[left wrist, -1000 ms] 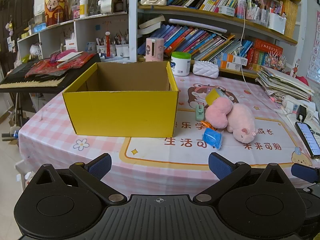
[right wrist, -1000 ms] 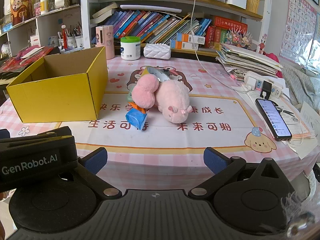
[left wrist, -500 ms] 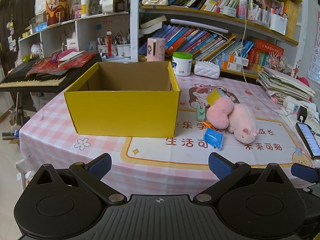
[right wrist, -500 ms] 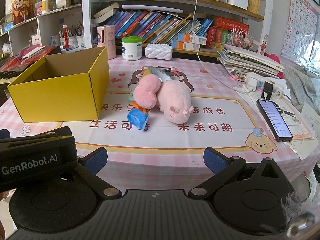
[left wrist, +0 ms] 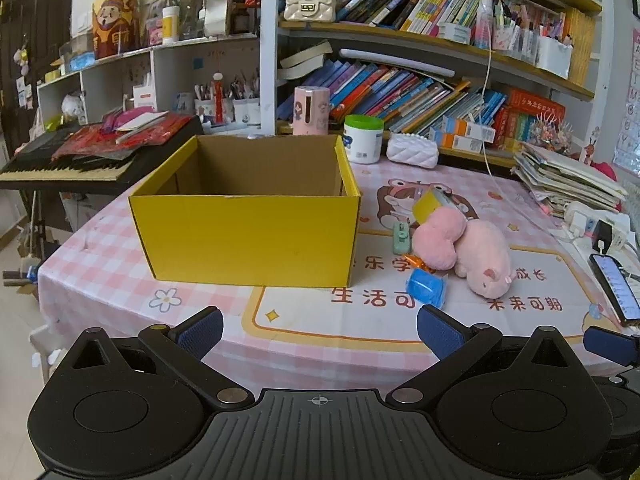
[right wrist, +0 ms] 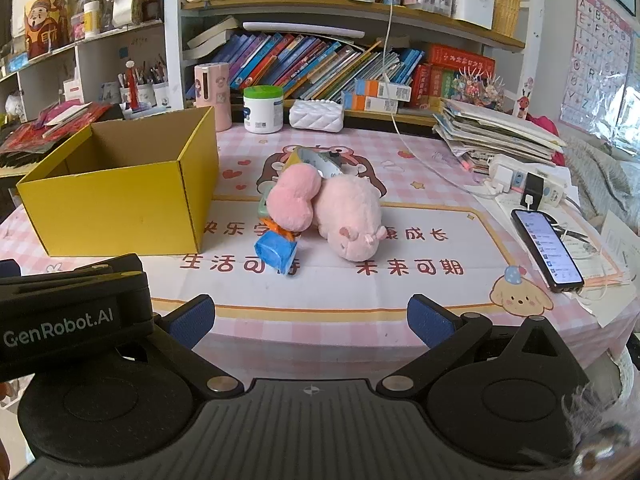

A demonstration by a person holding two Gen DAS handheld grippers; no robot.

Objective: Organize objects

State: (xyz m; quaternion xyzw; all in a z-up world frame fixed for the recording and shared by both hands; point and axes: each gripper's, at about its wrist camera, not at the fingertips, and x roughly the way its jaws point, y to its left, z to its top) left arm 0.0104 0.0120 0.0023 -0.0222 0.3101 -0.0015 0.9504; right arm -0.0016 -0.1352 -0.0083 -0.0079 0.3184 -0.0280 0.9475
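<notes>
Toys beside one yellow box [left wrist: 248, 236]: one pink plush pig [left wrist: 484, 256], one blue cube [left wrist: 426, 291].

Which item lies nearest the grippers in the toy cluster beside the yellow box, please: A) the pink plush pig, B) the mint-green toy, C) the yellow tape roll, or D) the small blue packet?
D: the small blue packet sits at the front of the cluster, ahead of the pink plush pig.
</notes>
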